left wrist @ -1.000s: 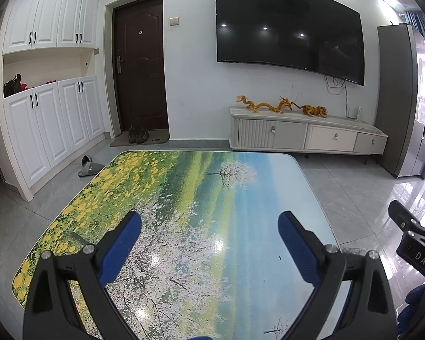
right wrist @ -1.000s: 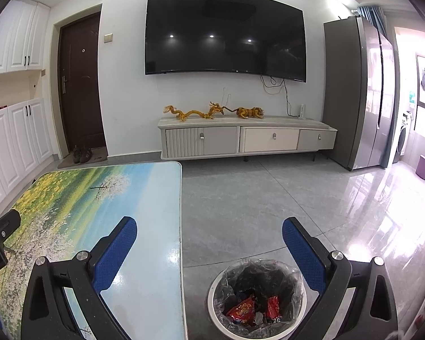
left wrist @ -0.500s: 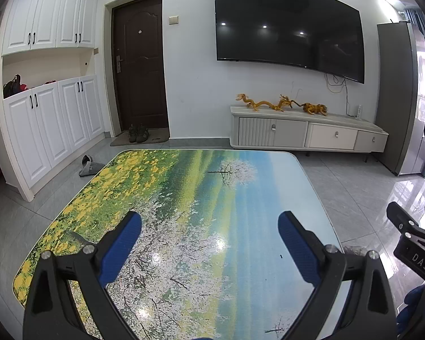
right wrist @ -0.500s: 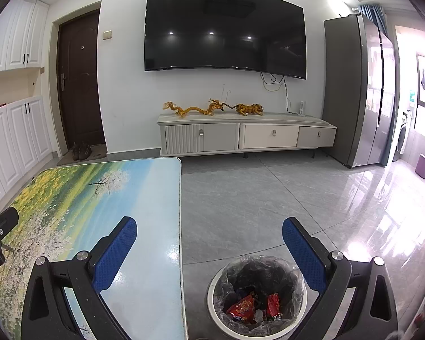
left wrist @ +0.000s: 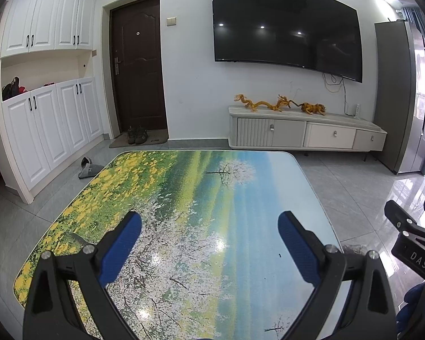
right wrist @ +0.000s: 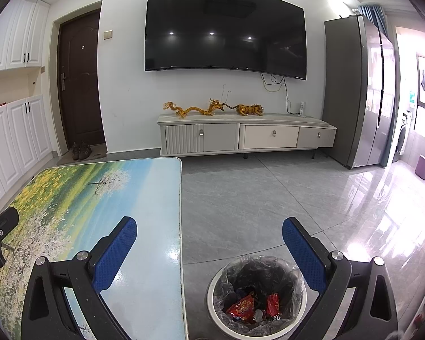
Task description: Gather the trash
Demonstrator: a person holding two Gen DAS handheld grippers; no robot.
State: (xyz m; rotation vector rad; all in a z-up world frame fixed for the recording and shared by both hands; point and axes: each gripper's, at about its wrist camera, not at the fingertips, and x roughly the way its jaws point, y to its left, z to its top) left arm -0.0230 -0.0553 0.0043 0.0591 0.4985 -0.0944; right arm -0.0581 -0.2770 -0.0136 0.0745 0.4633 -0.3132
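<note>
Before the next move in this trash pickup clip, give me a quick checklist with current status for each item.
1. Left tongs open and empty: ok.
2. Right tongs open and empty: ok.
3. Bin on the floor beside the table, liner open: ok.
4. Wrappers inside the bin: ok.
5. No trash on the visible tabletop: ok.
6. No trash on the floor out of view: cannot tell.

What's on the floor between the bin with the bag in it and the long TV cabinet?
Nothing: in the right wrist view, only bare grey floor tiles lie between the bag-lined white trash bin and the long white TV cabinet.
</note>
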